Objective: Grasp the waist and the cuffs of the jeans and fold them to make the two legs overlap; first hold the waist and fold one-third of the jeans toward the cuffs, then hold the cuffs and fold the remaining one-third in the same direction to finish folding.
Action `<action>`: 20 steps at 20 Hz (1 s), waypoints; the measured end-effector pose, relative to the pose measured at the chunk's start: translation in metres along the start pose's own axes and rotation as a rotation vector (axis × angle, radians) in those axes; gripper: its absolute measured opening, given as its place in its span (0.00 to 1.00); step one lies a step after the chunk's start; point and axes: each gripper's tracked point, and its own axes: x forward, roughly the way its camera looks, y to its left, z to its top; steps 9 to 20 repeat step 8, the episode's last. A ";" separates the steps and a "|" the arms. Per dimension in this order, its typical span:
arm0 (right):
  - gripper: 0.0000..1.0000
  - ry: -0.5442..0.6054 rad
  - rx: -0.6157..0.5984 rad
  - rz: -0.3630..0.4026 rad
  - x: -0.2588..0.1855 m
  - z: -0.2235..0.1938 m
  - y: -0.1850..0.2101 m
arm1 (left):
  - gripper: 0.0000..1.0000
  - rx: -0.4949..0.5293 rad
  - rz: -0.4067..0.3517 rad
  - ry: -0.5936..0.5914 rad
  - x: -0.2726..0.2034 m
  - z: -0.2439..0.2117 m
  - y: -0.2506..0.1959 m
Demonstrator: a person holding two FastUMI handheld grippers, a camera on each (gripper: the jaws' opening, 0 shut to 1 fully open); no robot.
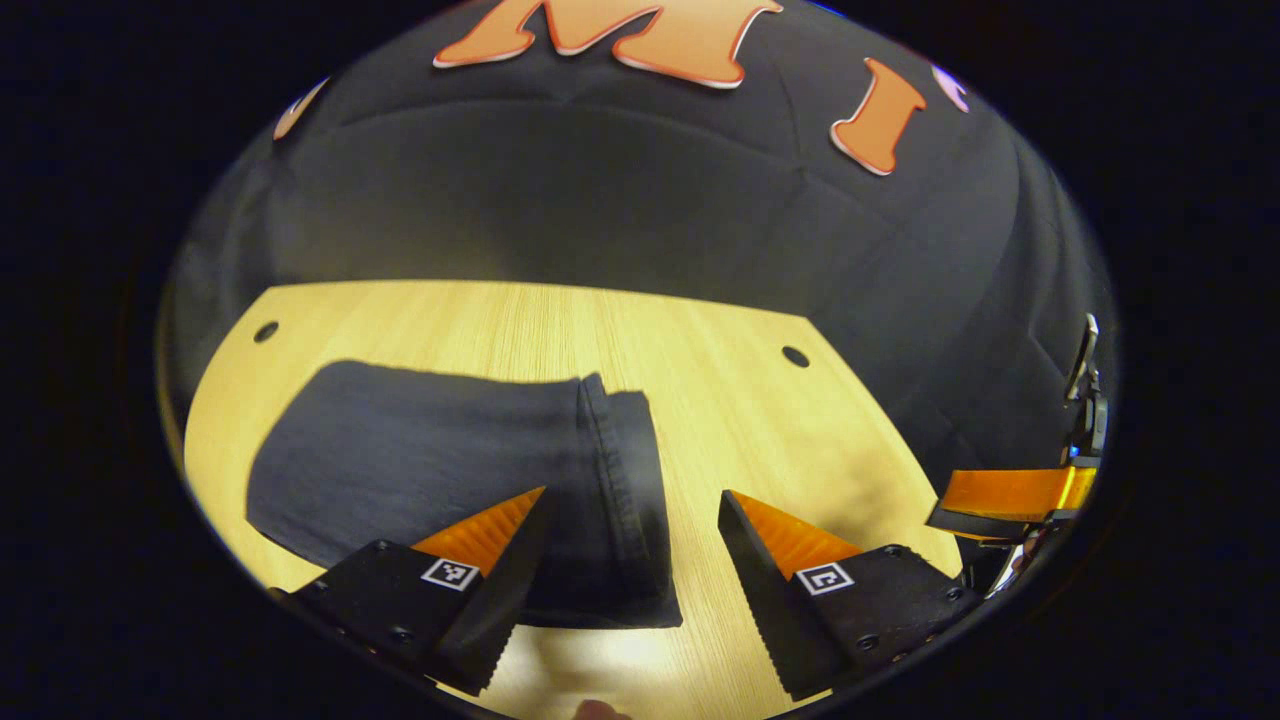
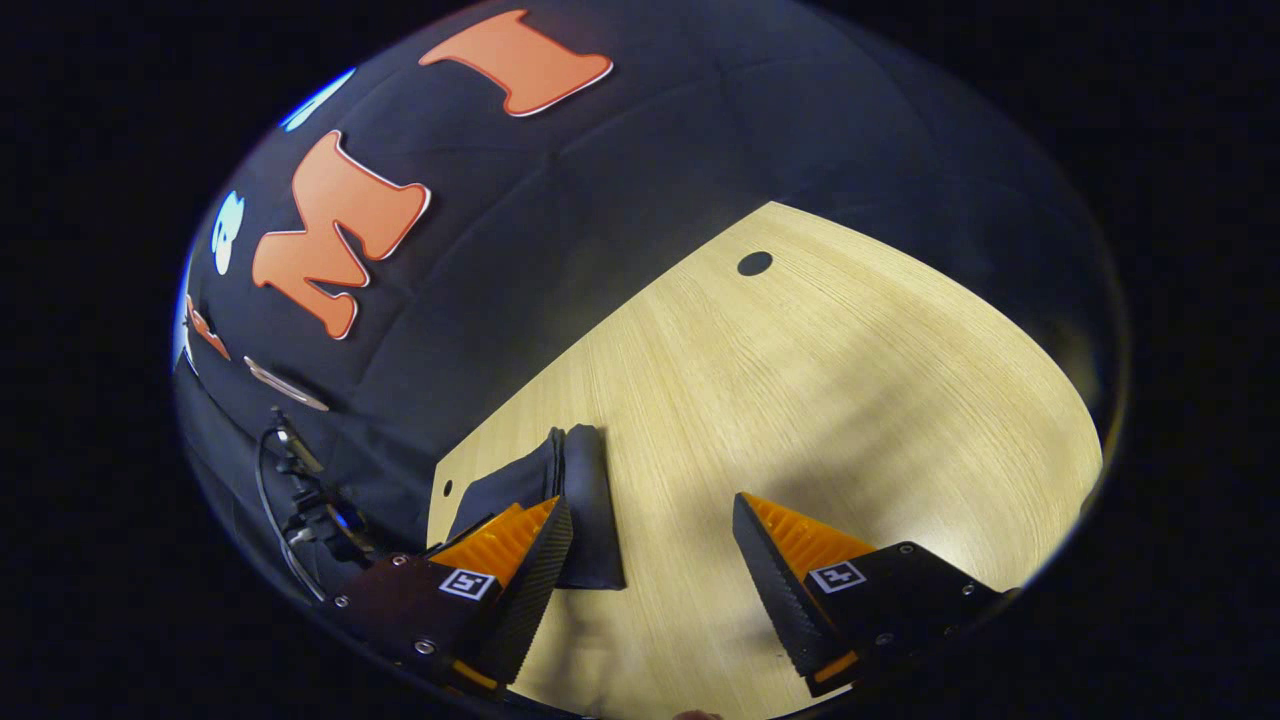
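Jeans (image 1: 420,460): dark navy, plain, at lower left of the frame. Table (image 1: 720,400): pale yellow wood grain, with black round holes (image 1: 795,356).

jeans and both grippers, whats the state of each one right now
jeans: folded into a compact stack, lying flat on the table, held by neither gripper
left gripper: jaws open, above the stack's right edge, gripping nothing
right gripper: jaws open, over bare table beside the jeans, gripping nothing

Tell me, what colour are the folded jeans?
Dark navy, almost black jeans; clearest in the left gripper view.
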 end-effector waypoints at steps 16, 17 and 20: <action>0.98 -0.279 -0.295 0.066 -0.057 0.041 0.115 | 0.98 0.058 0.066 -0.406 -0.179 0.142 0.077; 0.98 -0.279 -0.295 0.066 -0.057 0.041 0.115 | 0.98 0.058 0.066 -0.406 -0.179 0.142 0.077; 0.98 -0.279 -0.295 0.066 -0.057 0.041 0.115 | 0.98 0.058 0.066 -0.406 -0.179 0.142 0.077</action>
